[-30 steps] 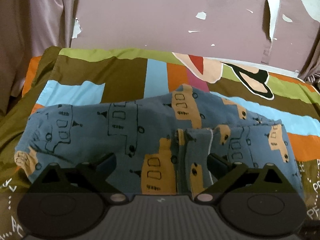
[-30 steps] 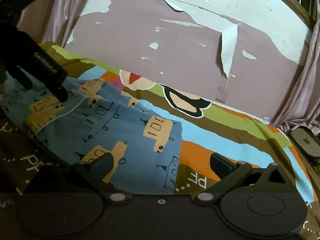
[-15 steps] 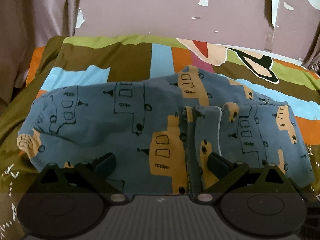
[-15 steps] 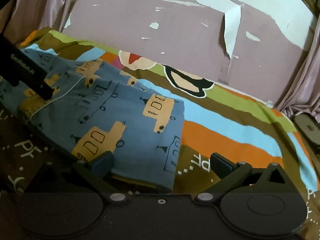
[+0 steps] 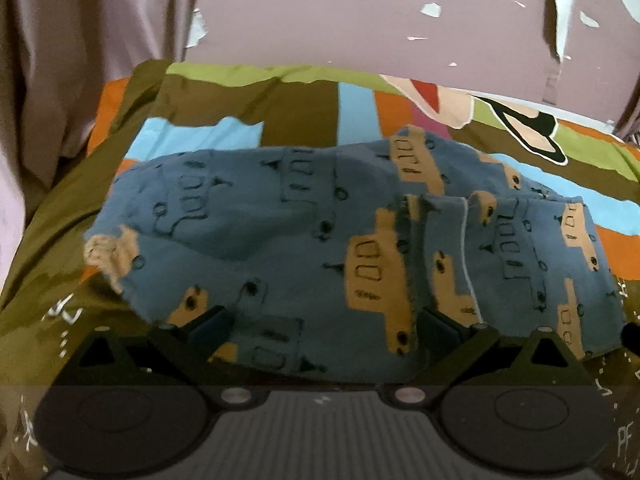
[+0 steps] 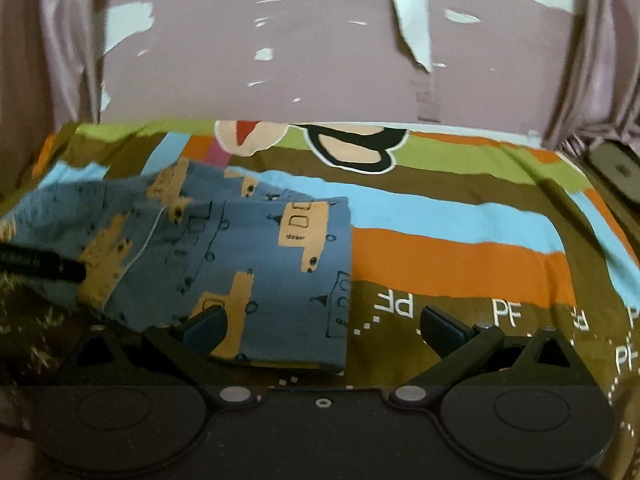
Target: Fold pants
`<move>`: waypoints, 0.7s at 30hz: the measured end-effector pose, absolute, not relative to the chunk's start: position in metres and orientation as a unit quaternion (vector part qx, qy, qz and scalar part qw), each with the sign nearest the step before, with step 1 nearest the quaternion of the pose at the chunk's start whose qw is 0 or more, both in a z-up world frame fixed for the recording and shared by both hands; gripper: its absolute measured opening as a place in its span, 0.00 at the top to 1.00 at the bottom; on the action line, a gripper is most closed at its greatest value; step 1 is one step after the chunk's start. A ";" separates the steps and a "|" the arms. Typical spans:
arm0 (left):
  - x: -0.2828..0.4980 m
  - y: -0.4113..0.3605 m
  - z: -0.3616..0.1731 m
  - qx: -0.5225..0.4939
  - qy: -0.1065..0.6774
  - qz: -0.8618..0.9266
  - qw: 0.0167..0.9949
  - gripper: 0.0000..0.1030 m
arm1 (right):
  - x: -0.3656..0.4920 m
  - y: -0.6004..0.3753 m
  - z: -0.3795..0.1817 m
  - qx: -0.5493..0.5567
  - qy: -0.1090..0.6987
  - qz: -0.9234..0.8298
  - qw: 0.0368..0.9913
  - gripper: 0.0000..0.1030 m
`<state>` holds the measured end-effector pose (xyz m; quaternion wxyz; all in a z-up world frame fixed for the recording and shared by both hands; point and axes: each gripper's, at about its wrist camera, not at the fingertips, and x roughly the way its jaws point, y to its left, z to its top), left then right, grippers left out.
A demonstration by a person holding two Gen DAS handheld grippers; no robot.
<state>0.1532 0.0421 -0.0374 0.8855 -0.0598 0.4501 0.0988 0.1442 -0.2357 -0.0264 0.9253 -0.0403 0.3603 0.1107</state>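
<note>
The pants (image 5: 304,248) — blue, printed with tan vehicles — are lying folded on the striped bedspread (image 5: 248,112), filling the middle of the left wrist frame and sitting at centre-left in the right wrist frame. The left gripper (image 5: 324,328) is hovering at their near edge, fingers spread and gripping nothing. The right gripper (image 6: 324,326) is likewise spreading its fingers — the left fingertip (image 6: 208,322) over the pants' lower right corner.

We saw a striped bedspread (image 6: 460,248) in brown, orange, sky blue and green, printed with white "PF" letters (image 6: 508,314) at five o'clock and a cartoon face (image 6: 352,148) at twelve. Behind it stood a mauve wall with peeling paint (image 6: 320,60), curtains (image 5: 80,60) at ten o'clock, and a dark flat object (image 6: 618,170) at three o'clock.
</note>
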 end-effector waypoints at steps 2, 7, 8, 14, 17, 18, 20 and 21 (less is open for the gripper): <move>0.149 0.047 -0.035 -0.071 0.448 0.102 0.885 0.01 | 0.144 -0.239 -0.023 -0.033 0.362 0.105 0.926 0.01; 0.139 0.051 -0.027 -0.087 0.434 0.105 0.890 0.01 | 0.147 -0.244 -0.020 -0.022 0.363 0.100 0.926 0.01; 0.138 0.051 -0.025 -0.088 0.431 0.103 0.892 0.01 | 0.148 -0.244 -0.020 -0.022 0.363 0.101 0.926 0.01; 0.138 0.037 -0.017 -0.068 0.413 0.084 0.904 0.00 | 0.149 -0.242 -0.020 -0.026 0.363 0.103 0.926 0.01; 0.141 0.027 -0.019 -0.053 0.416 0.074 0.905 0.00 | 0.148 -0.241 -0.021 -0.028 0.364 0.103 0.925 0.01; 0.141 0.024 -0.020 -0.047 0.419 0.070 0.904 0.00 | 0.148 -0.241 -0.021 -0.029 0.364 0.103 0.925 0.01; 0.142 0.018 -0.022 -0.041 0.423 0.067 0.903 0.00 | 0.147 -0.240 -0.022 -0.030 0.365 0.102 0.925 0.01; 0.142 0.017 -0.022 -0.040 0.424 0.065 0.902 0.00 | 0.148 -0.240 -0.022 -0.030 0.366 0.103 0.925 0.01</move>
